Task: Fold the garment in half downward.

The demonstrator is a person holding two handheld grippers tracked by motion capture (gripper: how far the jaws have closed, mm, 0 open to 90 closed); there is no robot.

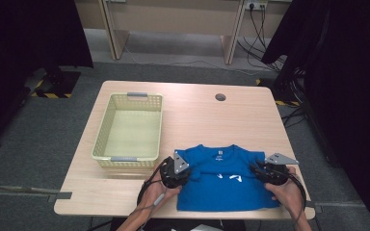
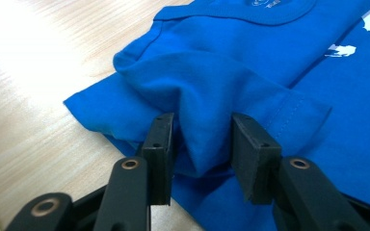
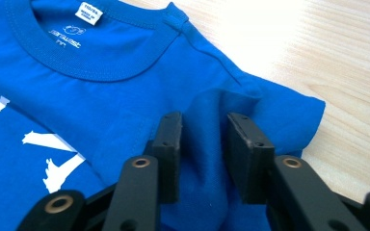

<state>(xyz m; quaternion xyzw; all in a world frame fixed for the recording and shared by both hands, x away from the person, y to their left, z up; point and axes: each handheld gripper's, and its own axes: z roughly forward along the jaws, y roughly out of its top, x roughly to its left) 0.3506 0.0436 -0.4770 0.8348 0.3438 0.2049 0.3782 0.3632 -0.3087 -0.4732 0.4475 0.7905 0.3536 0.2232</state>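
A blue T-shirt [image 1: 226, 185] with white print lies folded flat at the table's near edge, its collar toward the far side. My left gripper [image 1: 192, 172] is at the shirt's left sleeve, my right gripper [image 1: 256, 171] at its right sleeve. In the left gripper view, a raised fold of the shirt [image 2: 270, 62] stands between the jaws of the left gripper [image 2: 200, 125], which sit apart and loose around it. In the right gripper view, a soft ridge of the shirt [image 3: 101, 96] rises between the parted jaws of the right gripper [image 3: 204, 122]. Neither pair of pads presses the cloth.
A pale yellow plastic basket [image 1: 137, 96] stands empty on the left half of the wooden table [image 1: 197, 115]. A round cable hole [image 1: 220, 97] sits near the far edge. Dark curtains hang on both sides, and cables run along the floor at the back right.
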